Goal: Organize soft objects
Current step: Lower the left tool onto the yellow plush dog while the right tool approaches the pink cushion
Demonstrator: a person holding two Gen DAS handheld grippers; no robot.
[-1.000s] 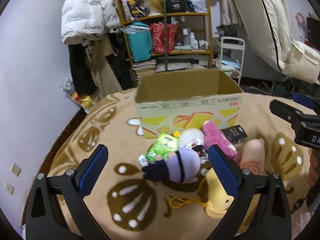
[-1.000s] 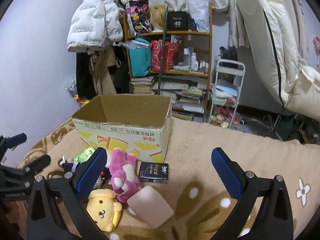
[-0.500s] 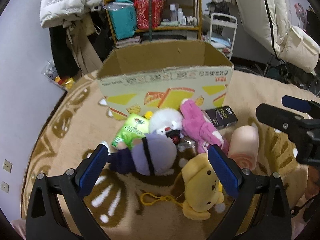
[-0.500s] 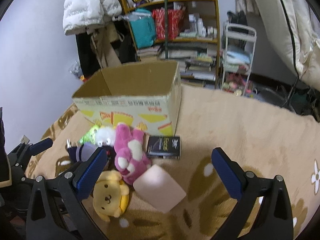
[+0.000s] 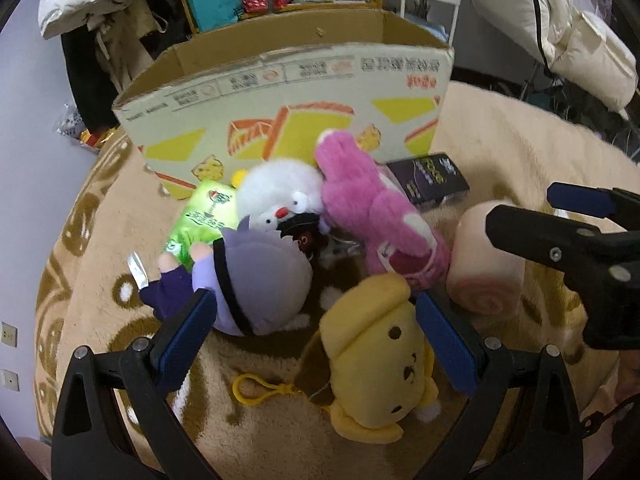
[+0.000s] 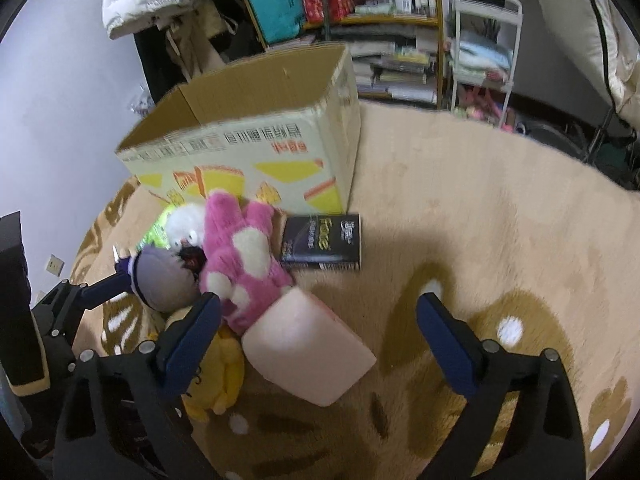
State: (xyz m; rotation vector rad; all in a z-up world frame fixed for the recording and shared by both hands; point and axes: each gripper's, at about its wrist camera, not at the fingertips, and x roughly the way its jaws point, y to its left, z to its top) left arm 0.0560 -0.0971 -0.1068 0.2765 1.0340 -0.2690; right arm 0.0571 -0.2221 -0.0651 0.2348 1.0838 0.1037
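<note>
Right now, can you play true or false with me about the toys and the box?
1. The yellow puppy plush lies between the open left gripper's fingers. True.
2. The pink plush is inside the cardboard box. False: it lies on the blanket in front of the box.
3. The right gripper holds the pink roll. False: it is open, gripping nothing.
4. A black packet lies beside the pink plush. True.
</note>
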